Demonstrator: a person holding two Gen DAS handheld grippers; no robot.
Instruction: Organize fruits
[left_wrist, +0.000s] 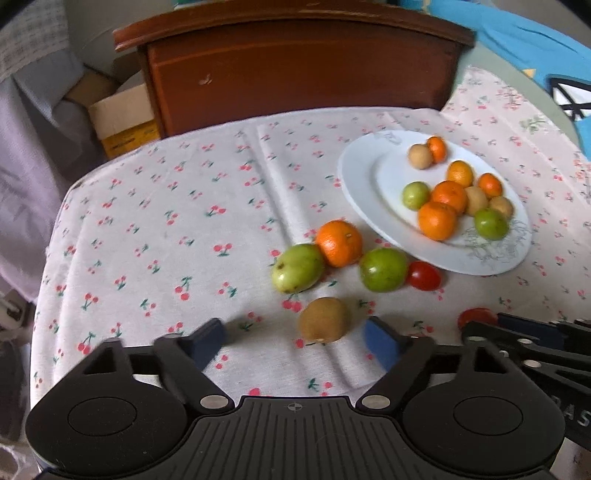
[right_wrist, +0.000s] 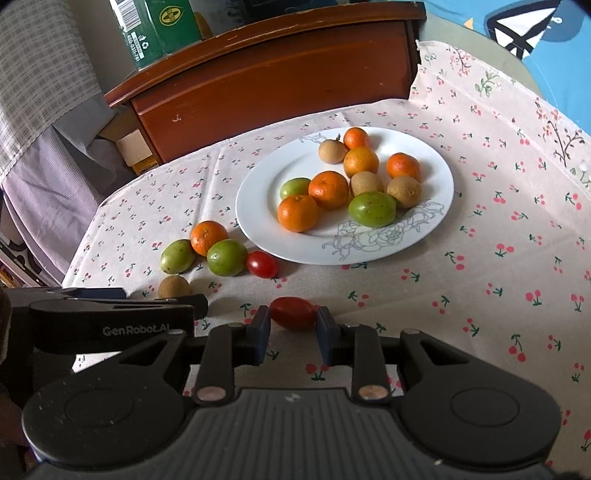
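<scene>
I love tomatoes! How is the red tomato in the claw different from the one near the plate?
The held tomato is pinched in the right claw; the loose tomato lies free on the cloth beside the plate. The held one looks longer and duller, the loose one rounder and shinier. Both are small and red.

Cherry-print tablecloth (right_wrist: 480, 288) carries a white plate (right_wrist: 436, 221) and perhaps six loose fruits.

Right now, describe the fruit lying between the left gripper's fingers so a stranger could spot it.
Start at the white plate on the cherry-print cloth; a loose cluster of fruit lies on the cloth beside its near rim. Nearest the left gripper, apart from the cluster, lies the kiwi. It alone there is brown and fuzzy; its neighbours are smooth green, orange or red.
</scene>
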